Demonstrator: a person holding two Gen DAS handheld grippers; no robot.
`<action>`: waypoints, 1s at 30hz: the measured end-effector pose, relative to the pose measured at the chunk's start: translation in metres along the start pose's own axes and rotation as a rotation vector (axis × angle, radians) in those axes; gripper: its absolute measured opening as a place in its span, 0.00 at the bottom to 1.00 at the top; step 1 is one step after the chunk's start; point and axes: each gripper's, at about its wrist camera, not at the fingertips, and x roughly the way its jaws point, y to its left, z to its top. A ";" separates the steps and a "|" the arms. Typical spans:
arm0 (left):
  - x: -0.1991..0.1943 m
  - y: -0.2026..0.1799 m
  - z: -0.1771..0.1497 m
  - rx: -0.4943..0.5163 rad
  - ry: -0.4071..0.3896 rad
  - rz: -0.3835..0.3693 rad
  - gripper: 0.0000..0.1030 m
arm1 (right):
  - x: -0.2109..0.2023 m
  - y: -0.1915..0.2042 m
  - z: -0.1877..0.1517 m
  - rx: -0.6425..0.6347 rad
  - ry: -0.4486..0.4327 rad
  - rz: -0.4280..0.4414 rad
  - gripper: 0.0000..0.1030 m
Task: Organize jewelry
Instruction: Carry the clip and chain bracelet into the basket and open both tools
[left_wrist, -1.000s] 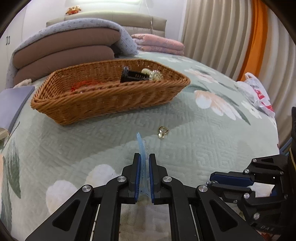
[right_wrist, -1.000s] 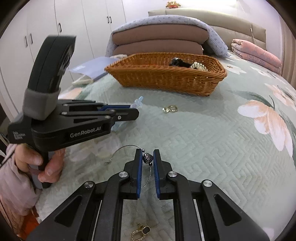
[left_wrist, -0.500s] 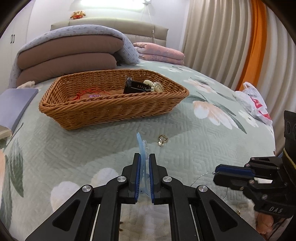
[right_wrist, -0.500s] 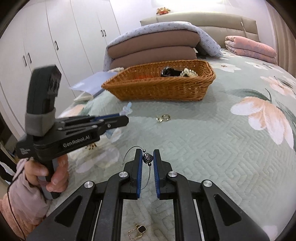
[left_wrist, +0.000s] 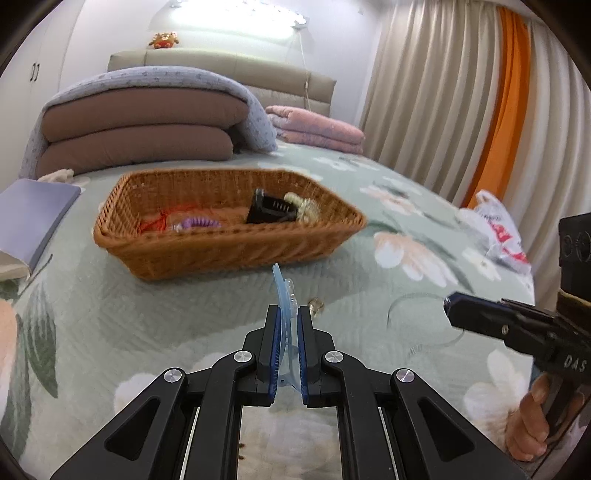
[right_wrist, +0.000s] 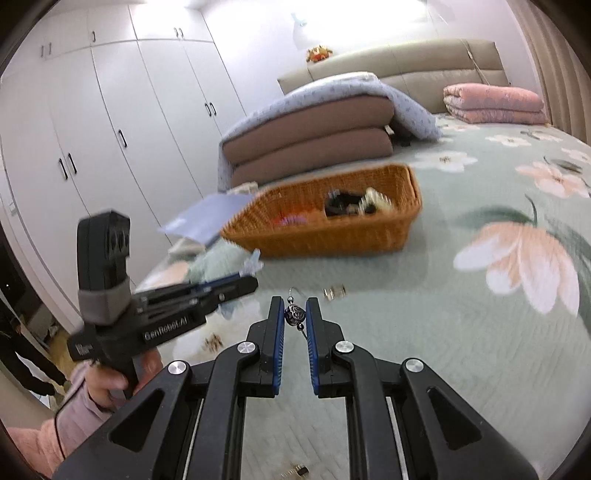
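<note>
My left gripper (left_wrist: 288, 309) is shut on a translucent light-blue hair clip (left_wrist: 281, 288) that sticks up past its pads, held above the quilt. My right gripper (right_wrist: 294, 308) is shut on the dark bead (right_wrist: 294, 315) of a thin wire necklace. The necklace's loop (left_wrist: 400, 308) hangs off the right gripper's tip (left_wrist: 450, 305) in the left wrist view. Ahead stands a wicker basket (left_wrist: 229, 245) holding a black comb (left_wrist: 269, 210), a pearl piece (left_wrist: 304, 206), a purple coil (left_wrist: 195, 223) and a red cord (left_wrist: 159, 221). A small gold piece (left_wrist: 317, 304) lies on the quilt between me and the basket.
Folded brown cushions (left_wrist: 140, 140) under a blue quilt and a pink blanket (left_wrist: 317, 129) lie behind the basket. A purple folder (left_wrist: 33, 210) sits at the left, a plastic bag (left_wrist: 495, 225) at the right bed edge. Two more small earrings (right_wrist: 295, 470) (right_wrist: 213, 341) rest near me.
Both grippers have risen with what they hold. The necklace has lifted off the quilt and hangs from the right gripper. More of the basket's inside shows.
</note>
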 end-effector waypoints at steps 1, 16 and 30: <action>-0.004 0.001 0.005 -0.002 -0.012 0.003 0.08 | 0.000 0.002 0.006 -0.008 -0.007 -0.002 0.13; 0.026 0.051 0.120 -0.065 -0.143 0.038 0.08 | 0.085 -0.011 0.137 -0.010 -0.118 0.004 0.13; 0.091 0.081 0.105 -0.113 -0.065 0.061 0.08 | 0.155 -0.025 0.106 -0.030 -0.004 -0.027 0.13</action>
